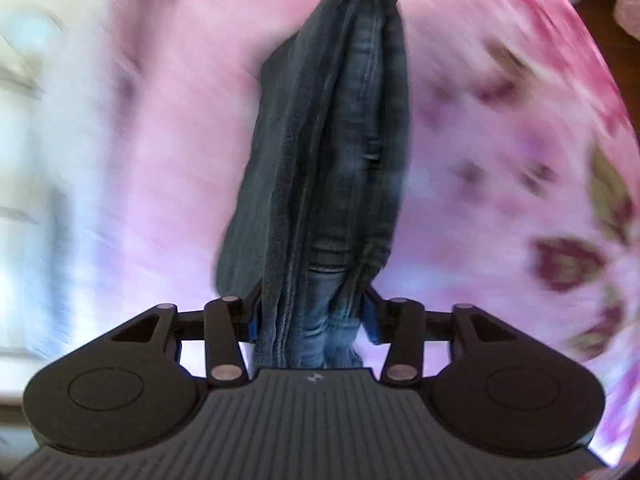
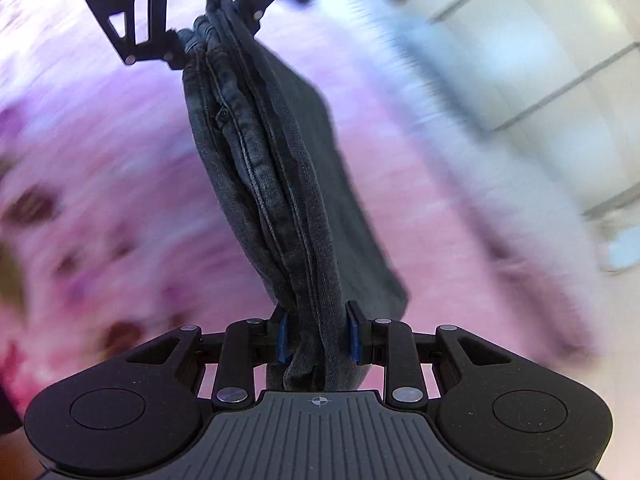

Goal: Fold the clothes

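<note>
A pair of dark blue jeans (image 1: 320, 168), bunched into a thick folded band, is stretched in the air between my two grippers. My left gripper (image 1: 312, 316) is shut on one end of the jeans. My right gripper (image 2: 318, 338) is shut on the other end of the jeans (image 2: 272, 168). In the right wrist view the left gripper (image 2: 208, 32) shows at the top, clamped on the far end. A flat panel of the jeans (image 2: 332, 184) hangs off to one side.
Below lies a pink bedspread with dark flower prints (image 1: 520, 168), blurred by motion; it also shows in the right wrist view (image 2: 100, 208). A pale wall or cabinet with panel lines (image 2: 540, 60) stands beyond the bed's edge.
</note>
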{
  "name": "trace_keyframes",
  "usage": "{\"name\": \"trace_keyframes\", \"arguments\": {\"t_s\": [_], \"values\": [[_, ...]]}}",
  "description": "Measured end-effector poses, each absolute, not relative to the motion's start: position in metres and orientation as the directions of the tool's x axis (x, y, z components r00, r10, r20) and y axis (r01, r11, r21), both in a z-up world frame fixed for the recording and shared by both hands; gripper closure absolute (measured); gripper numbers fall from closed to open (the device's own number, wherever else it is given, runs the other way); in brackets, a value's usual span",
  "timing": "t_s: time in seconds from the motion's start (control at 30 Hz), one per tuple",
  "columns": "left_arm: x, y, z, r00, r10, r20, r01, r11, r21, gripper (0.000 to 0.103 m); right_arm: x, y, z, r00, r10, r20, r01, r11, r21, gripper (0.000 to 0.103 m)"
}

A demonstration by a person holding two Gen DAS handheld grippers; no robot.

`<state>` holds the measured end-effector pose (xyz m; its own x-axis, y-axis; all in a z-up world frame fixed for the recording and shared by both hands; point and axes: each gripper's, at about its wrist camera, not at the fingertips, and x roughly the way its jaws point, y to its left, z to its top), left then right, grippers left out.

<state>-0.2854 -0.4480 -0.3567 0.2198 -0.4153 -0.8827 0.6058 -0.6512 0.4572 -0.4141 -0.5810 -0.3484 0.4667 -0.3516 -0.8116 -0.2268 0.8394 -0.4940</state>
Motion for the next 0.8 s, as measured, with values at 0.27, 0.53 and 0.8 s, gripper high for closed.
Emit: {"name": "trace_keyframes", "arguments": {"t_s": [0.27, 0.53, 0.8], "values": [[-0.295, -0.407, -0.325, 0.206, -0.379, -0.902, 0.789, -0.482, 0.382, 0.056, -0.469, -0.592, -0.352, 0.407, -0.329, -0.852, -0.233, 0.865, -0.445, 0.053], [-0.234, -0.444, -0.264, 0.247, -0.430, -0.868, 0.950, -0.069, 0.304, 0.056, -0.435, -0.659, -0.271, 0.492, -0.267, -0.829, 0.039, 0.958, -0.285, 0.053], [-0.162, -0.497, -0.299, 0.085, -0.448, -0.890, 0.983, 0.184, 0.001, 0.064, -0.311, -0.696, -0.265, 0.566, -0.012, -0.824, 0.121, 0.990, 0.068, 0.053]]}}
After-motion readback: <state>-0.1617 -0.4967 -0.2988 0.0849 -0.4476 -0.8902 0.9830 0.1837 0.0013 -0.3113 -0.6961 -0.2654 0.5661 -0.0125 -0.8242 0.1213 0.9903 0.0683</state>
